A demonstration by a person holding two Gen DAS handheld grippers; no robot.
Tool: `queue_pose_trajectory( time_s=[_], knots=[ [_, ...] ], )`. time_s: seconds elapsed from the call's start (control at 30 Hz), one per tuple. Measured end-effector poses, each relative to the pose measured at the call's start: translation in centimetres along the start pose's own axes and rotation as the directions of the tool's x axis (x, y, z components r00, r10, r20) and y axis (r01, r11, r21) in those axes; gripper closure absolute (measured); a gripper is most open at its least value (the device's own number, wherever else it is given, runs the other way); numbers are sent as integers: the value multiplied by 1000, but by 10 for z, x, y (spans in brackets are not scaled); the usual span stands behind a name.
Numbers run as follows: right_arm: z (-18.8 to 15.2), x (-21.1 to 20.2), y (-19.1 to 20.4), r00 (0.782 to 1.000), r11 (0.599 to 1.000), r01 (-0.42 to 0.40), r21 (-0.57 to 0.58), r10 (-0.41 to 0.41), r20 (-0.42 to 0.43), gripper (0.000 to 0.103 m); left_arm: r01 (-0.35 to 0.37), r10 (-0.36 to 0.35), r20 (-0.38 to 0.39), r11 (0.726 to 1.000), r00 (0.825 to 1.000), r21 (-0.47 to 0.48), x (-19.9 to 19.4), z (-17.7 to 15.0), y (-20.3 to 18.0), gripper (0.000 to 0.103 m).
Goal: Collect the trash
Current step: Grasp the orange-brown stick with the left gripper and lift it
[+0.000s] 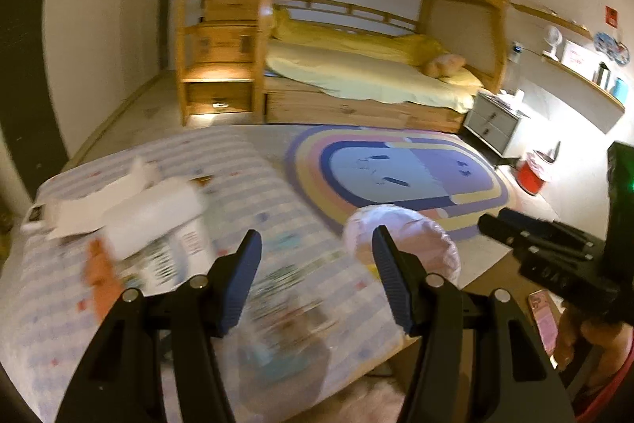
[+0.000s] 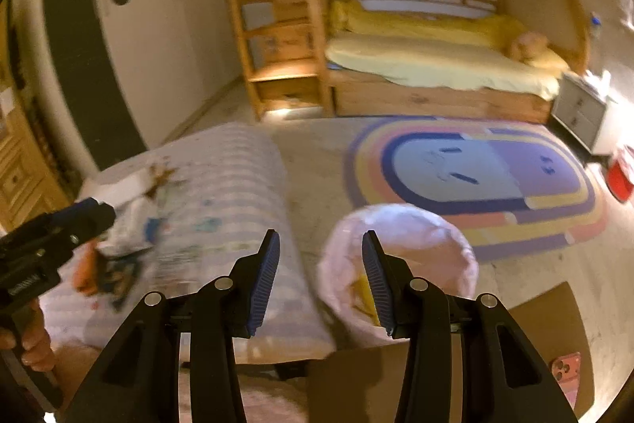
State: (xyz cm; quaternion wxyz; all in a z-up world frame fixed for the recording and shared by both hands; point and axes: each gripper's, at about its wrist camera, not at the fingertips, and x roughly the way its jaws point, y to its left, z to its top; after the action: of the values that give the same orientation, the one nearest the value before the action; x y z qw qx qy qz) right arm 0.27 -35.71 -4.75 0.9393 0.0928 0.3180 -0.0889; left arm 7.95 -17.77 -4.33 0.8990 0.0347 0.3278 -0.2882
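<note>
Trash lies on a striped table cloth (image 1: 245, 185): white paper and a white box (image 1: 150, 221), an orange scrap (image 1: 99, 276) and a clear wrapper (image 1: 285, 328). My left gripper (image 1: 317, 280) is open and empty above the clear wrapper. A bin lined with a pink bag (image 1: 412, 244) stands on the floor right of the table; it holds something yellow (image 2: 362, 294). My right gripper (image 2: 321, 282) is open and empty, between the table edge (image 2: 285, 264) and the bin (image 2: 416, 236). The left gripper also shows in the right wrist view (image 2: 95, 213), over the trash pile (image 2: 123, 244).
A colourful oval rug (image 1: 400, 173) lies on the floor before a wooden bunk bed (image 1: 356, 66). A grey nightstand (image 1: 491, 121) and a red bin (image 1: 533, 173) stand at the right. A pink phone (image 2: 566, 367) lies on brown cardboard (image 2: 547, 324) near me.
</note>
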Motion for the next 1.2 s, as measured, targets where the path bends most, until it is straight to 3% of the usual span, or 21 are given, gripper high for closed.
queue_pose_trajectory(
  time_s=[0.23, 0.4, 0.67, 0.9, 1.07, 1.2],
  knots=[
    [4, 0, 53, 996, 993, -86, -83, 85, -11, 58, -119, 120, 7, 989, 993, -87, -37, -17, 60, 46],
    [-1, 8, 85, 991, 981, -131, -140, 126, -45, 58, -234, 236, -2, 962, 972, -140, -53, -30, 102, 46],
    [7, 23, 126, 982, 958, -189, -216, 179, -63, 58, -322, 320, -46, 916, 946, -240, -59, -41, 170, 46],
    [35, 54, 157, 980, 946, -197, -259, 188, -58, 58, -360, 355, -69, 890, 932, -280, -36, -20, 222, 55],
    [51, 79, 173, 979, 938, -205, -278, 192, -73, 66, -378, 363, -104, 886, 926, -270, 0, -5, 249, 61],
    [61, 94, 186, 976, 932, -216, -292, 203, -73, 66, -382, 352, -150, 880, 924, -283, 32, 0, 273, 67]
  ],
)
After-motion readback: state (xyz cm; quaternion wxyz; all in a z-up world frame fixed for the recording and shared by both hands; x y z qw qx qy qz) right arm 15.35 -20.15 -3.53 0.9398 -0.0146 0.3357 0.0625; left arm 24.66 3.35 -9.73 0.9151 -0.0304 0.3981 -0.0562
